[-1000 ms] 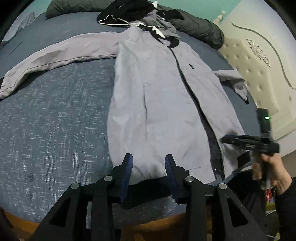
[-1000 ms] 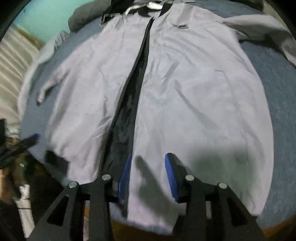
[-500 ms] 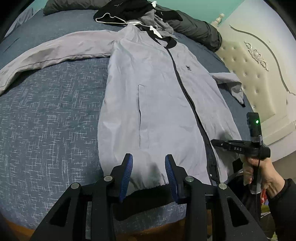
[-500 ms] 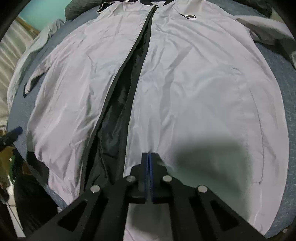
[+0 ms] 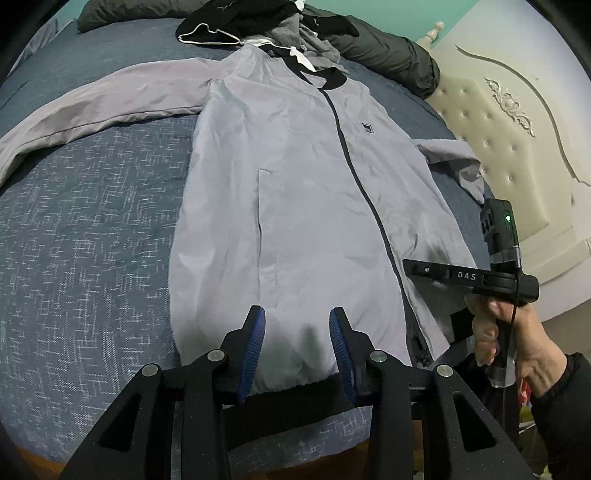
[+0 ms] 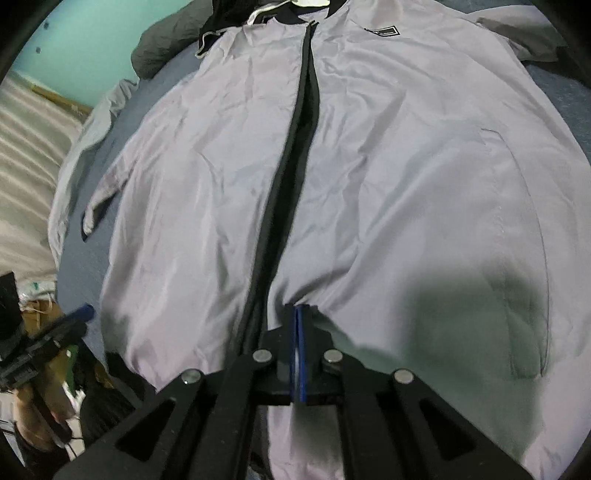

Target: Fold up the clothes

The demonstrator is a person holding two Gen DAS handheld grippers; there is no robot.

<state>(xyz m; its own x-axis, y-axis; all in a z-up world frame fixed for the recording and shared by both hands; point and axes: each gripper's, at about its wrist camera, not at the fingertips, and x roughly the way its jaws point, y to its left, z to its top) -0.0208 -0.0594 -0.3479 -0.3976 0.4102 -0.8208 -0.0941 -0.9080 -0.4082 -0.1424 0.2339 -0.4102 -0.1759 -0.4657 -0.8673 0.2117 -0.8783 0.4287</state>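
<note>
Since one second ago, the right gripper (image 6: 300,314) has closed its fingers on the jacket (image 6: 388,177) near the hem, beside the dark zipper (image 6: 291,173).

Left wrist view: left gripper (image 5: 297,325), fingers spread wide and empty, hovers over the jacket's hem; the jacket lies flat on the blue bed (image 5: 85,229), sleeve outstretched. A hand (image 5: 517,339) holds the right gripper.

Right wrist view: fingers pressed together, pinching fabric.

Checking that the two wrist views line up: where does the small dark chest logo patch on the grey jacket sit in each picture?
Left wrist: logo patch upper centre-right, just right of the black zipper line.
Right wrist: logo patch at the top edge, right of centre, also right of the zipper line.
Shared landmark: the zipper line down the jacket.
</note>
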